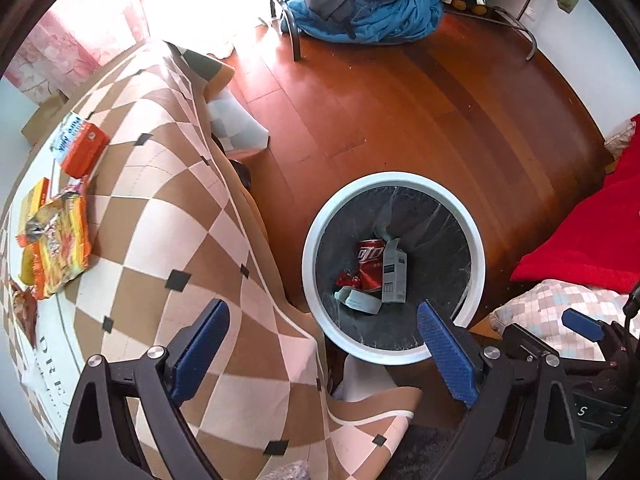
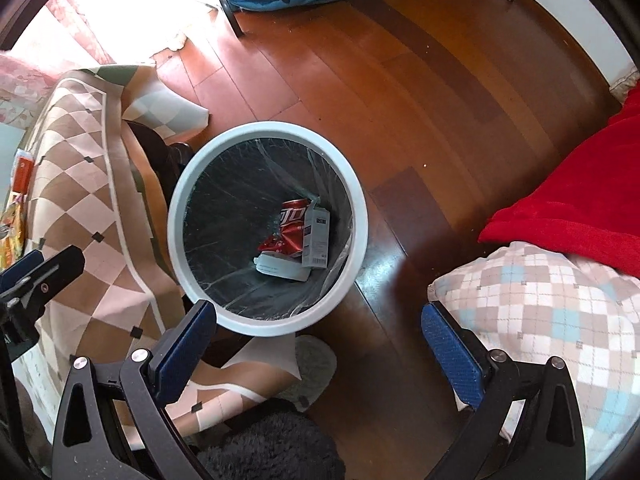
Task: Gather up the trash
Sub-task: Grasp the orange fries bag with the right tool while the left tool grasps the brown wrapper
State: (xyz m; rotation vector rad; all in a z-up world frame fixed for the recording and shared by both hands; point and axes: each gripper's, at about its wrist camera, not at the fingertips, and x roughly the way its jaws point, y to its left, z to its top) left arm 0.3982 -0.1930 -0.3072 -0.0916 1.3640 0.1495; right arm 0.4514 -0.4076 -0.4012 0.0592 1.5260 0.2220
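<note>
A round white trash bin [image 1: 394, 178] [image 2: 268, 130] with a dark liner stands on the wood floor. Inside it lie a crushed red can [image 1: 369, 258] [image 2: 291, 224], a grey carton [image 1: 394, 276] [image 2: 317, 238] and a pale wrapper [image 1: 360, 300] [image 2: 280, 268]. On the checked tablecloth at left lie a yellow-orange snack wrapper [image 1: 58, 246], an orange-and-blue box [image 1: 80, 146] and more wrappers at the edge. My left gripper [image 1: 322, 354] is open and empty, hovering over the table edge beside the bin. My right gripper [image 2: 320, 356] is open and empty just in front of the bin.
The checked tablecloth [image 1: 168, 208] [image 2: 92, 184] drapes to the floor left of the bin. A red blanket [image 2: 572, 192] and checked pillow [image 2: 552, 304] lie at right. Blue clothes [image 1: 360, 8] are piled on the far floor beside metal legs [image 1: 296, 40]. A dark fuzzy rug [image 2: 276, 444] lies near.
</note>
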